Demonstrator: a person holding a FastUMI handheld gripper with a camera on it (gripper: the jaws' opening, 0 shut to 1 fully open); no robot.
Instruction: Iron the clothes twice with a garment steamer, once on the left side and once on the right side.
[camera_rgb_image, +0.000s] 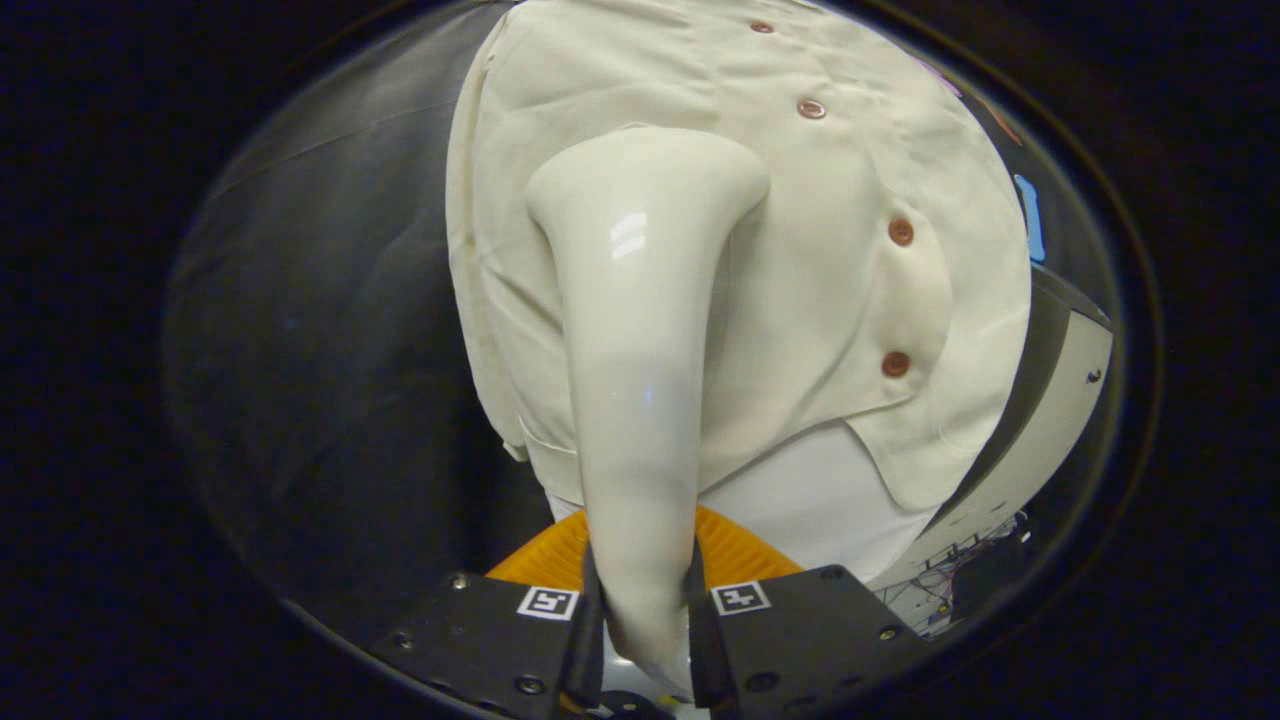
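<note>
A cream garment steamer (640, 340) rises from between my fingers, its handle clamped by both of them and its wide head at the top. My gripper (643, 610) is shut on the steamer's handle. Behind the steamer hangs a cream shirt (850, 260) with brown buttons (900, 231) down its front. The steamer head lies against the shirt's left half, beside the button row. A white underlayer (820, 500) shows below the shirt's hem.
An orange ribbed part (735, 550) sits just beyond my fingers, behind the handle. Dark booth cloth (330, 330) hangs left of the shirt. A white panel (1060, 400) with loose wires (960, 560) stands to the right.
</note>
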